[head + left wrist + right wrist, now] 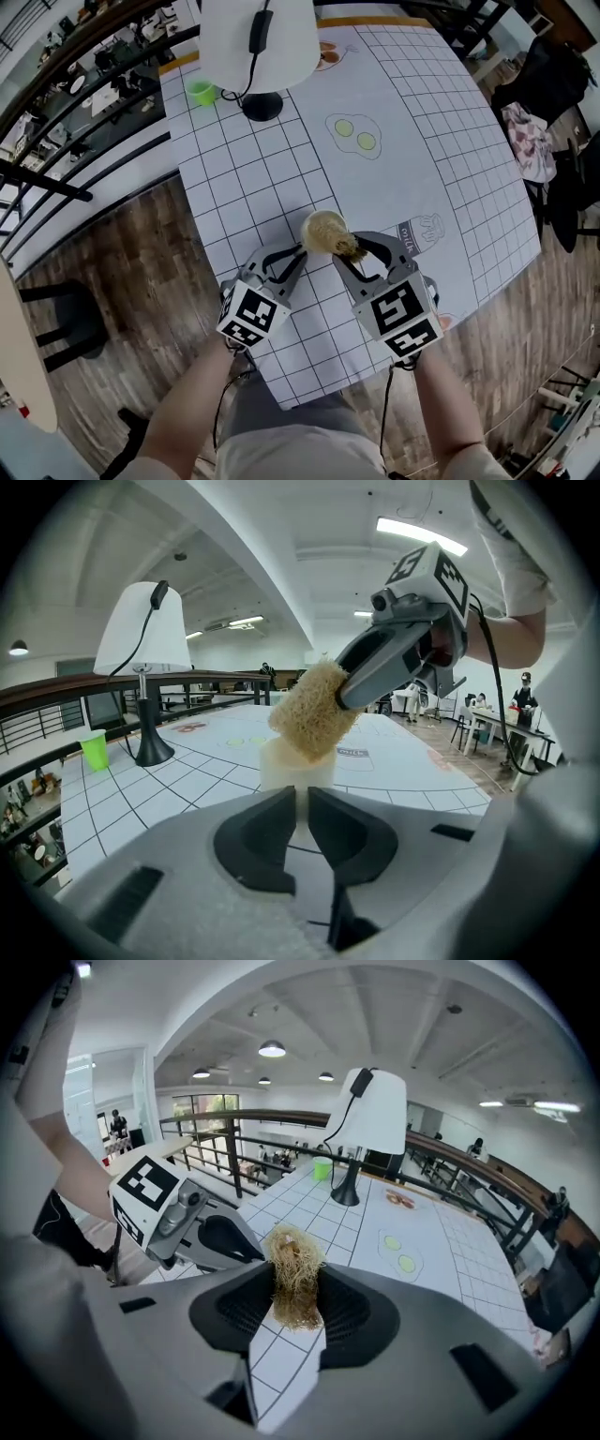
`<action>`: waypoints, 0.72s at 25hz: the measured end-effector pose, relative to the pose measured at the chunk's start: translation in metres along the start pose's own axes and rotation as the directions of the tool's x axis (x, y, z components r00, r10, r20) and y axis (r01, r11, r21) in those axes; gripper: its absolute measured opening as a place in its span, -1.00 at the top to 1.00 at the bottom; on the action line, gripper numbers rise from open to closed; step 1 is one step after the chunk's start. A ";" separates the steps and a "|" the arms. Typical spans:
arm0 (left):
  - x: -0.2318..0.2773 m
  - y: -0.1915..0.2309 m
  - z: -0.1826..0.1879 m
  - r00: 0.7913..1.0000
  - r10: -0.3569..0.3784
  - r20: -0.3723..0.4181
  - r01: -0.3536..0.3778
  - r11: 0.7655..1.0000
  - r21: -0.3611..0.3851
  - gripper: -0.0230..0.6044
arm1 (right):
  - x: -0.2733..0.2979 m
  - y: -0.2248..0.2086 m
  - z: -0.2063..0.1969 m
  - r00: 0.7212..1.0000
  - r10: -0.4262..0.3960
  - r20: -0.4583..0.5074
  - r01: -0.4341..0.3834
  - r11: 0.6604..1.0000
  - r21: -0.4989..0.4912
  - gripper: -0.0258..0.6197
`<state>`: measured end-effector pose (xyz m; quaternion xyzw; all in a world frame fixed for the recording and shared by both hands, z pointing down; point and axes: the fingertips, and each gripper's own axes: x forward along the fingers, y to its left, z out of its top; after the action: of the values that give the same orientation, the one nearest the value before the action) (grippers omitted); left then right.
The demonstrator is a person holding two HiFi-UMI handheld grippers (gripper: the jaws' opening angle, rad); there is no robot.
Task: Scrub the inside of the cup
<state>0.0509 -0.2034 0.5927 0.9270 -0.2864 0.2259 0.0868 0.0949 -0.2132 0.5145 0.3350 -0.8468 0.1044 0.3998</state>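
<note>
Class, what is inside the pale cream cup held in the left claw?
The tan fibrous scrubber, gripped by the right claw, plugs the mouth of the pale cream cup. It covers the cup's inner walls and bottom, so those cannot be seen.

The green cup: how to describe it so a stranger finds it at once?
On the table with the grid cloth, go to the far corner by the white lamp. The green cup stands left of the lamp's black base; nothing else is bright green.
</note>
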 end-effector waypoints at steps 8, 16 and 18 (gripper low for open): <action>-0.002 0.002 0.000 1.000 -0.019 0.012 0.020 0.999 -0.025 0.76 | 0.034 -0.010 -0.001 0.978 0.030 -0.207 -0.064 0.985 -0.160 0.49; 0.000 0.001 0.001 0.999 -0.040 0.008 0.040 0.999 0.032 0.76 | 0.044 -0.004 -0.007 0.896 0.133 -0.423 -0.264 0.927 -0.268 0.51; 0.000 0.001 0.001 0.999 -0.048 0.013 0.048 0.999 0.019 0.76 | 0.050 -0.004 -0.008 0.881 0.137 -0.453 -0.285 0.918 -0.277 0.51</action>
<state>0.0508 -0.2041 0.5913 0.9359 -0.2624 0.2203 0.0818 0.0801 -0.2370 0.5570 0.1354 -0.7763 0.0726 0.6114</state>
